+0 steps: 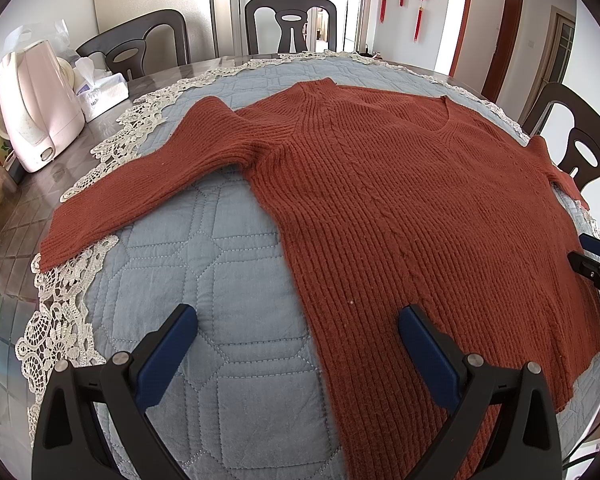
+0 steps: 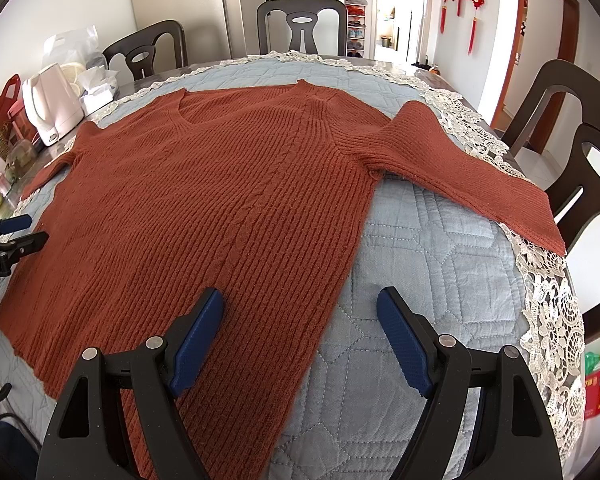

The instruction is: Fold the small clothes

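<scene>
**Open grippers over a flat sweater**

The left gripper (image 1: pixel 296 328) hangs with jaws spread wide and empty above the sweater's left side edge; the right gripper (image 2: pixel 300 312) is likewise wide open and holds nothing, above the opposite side edge. The rust-red ribbed sweater (image 1: pixel 400 200) lies flat, sleeves out, on a blue quilted cloth (image 1: pixel 204 272) edged with white lace (image 1: pixel 60 328). A pale kettle (image 1: pixel 36 112) and dark chairs (image 1: pixel 290 24) stand beyond.

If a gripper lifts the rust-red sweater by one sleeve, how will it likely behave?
The sweater is a thick ribbed knit lying flat, so it will probably droop and stretch rather than hold shape. It looks bulky, so likely fairly heavy for a garment. The fuzzy knit on the quilted cloth should drag rather than slide; the sleeve may pull the body along.
</scene>
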